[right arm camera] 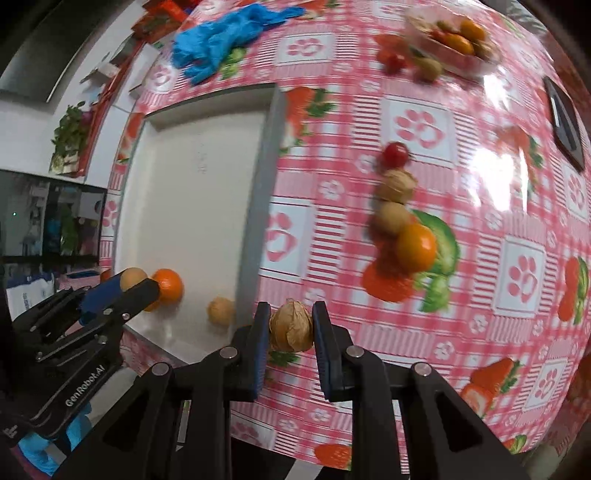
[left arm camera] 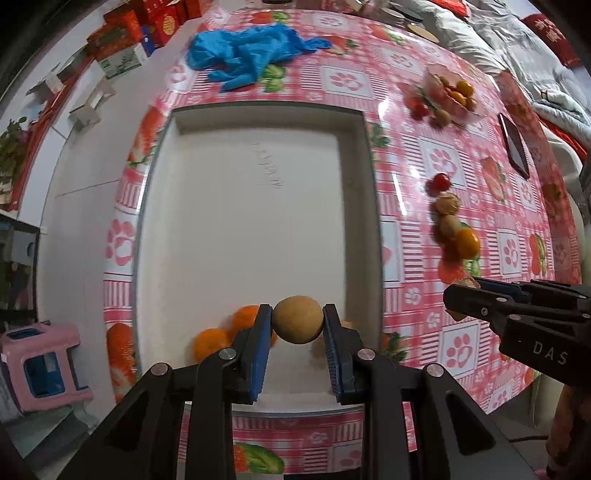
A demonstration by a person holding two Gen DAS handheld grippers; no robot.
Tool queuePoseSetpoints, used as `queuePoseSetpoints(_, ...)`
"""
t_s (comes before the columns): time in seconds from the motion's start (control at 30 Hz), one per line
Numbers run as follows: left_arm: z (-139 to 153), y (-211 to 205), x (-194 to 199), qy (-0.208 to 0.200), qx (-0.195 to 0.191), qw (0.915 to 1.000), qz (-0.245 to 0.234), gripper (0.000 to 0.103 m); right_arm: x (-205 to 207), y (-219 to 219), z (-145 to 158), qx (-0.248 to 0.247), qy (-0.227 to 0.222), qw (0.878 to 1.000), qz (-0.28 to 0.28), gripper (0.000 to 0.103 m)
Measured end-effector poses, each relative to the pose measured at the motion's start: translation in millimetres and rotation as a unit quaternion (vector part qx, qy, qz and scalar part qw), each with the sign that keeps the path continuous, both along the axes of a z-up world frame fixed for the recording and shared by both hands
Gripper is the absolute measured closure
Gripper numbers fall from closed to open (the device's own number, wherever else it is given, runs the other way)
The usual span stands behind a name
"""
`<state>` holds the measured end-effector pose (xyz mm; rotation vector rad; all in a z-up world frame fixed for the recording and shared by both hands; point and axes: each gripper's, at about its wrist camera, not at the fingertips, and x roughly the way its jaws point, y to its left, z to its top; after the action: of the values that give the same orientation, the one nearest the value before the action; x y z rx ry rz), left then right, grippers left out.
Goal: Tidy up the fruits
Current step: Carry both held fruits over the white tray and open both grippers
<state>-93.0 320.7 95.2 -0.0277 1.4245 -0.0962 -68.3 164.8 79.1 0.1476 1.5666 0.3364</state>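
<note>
Left wrist view looks straight down on a smooth tan round fruit, pinched between the blue pads of the left gripper, whose jaws are pressed onto its two sides. It hangs over the near end of a shallow white tray, above two oranges lying in the tray's near corner. From the right wrist view another small tan fruit lies in the tray close to its right wall.

Just right of the tray, over the cloth, the right gripper has its jaws clamped on a papery, wrinkled husked fruit, which sits between the pads above the bench rather than the tray.

Further out on the bench, a loose row of fruit lies well right of the tray: a red cherry tomato, a wrinkled nut-like one, a smooth tan one and an orange, each touching the next. At the far right corner a small pink dish holds more fruit, with a couple beside it. A crumpled blue glove lies beyond the tray, and a dark phone near the right edge.

The cloth is glossy pink check with paw prints and strawberries. A pink stool stands on the pale floor to the left, and red boxes are stacked by the far wall.
</note>
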Motion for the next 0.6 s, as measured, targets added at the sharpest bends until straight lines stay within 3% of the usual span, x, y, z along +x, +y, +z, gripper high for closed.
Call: queuePoseSetpoints(0.6,-23.7,35.4,-1.7,0.023,0.020,0.9995,0.013,0.074,11.5,66.6,-25.8,0.025,0.037,0.999,0.029,0.078)
